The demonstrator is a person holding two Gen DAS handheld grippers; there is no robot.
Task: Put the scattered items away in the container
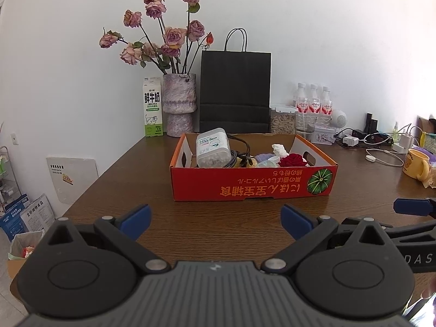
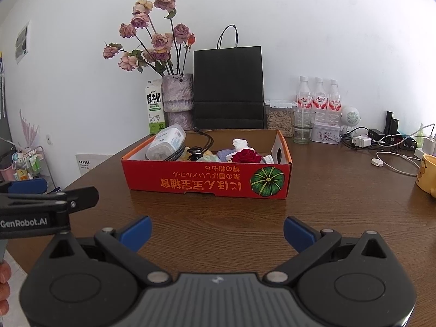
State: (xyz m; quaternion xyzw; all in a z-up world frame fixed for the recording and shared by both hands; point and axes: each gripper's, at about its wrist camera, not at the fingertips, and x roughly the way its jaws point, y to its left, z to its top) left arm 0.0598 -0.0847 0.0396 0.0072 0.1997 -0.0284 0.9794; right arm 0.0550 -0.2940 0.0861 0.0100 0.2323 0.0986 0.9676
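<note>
A red cardboard box point(image 1: 253, 184) point(image 2: 207, 181) with a pumpkin picture stands on the brown table. Inside it lie a clear cotton-swab tub point(image 1: 212, 148) point(image 2: 166, 143), black cables point(image 1: 239, 150) point(image 2: 201, 141), a white tissue point(image 1: 279, 148), a red rose point(image 1: 293, 160) point(image 2: 246, 156) and some soft cloth pieces. My left gripper point(image 1: 216, 222) hovers open in front of the box, nothing between its blue pads. My right gripper point(image 2: 218, 234) is likewise open and empty, short of the box. Each view shows part of the other gripper at its side edge.
Along the back wall stand a milk carton point(image 1: 153, 106), a vase of dried roses point(image 1: 179, 103), a black paper bag point(image 1: 235, 92), a jar of seeds point(image 1: 282, 120), three water bottles point(image 1: 313, 99). Chargers and cables point(image 1: 381, 141) and a yellow mug point(image 1: 417, 164) lie at right.
</note>
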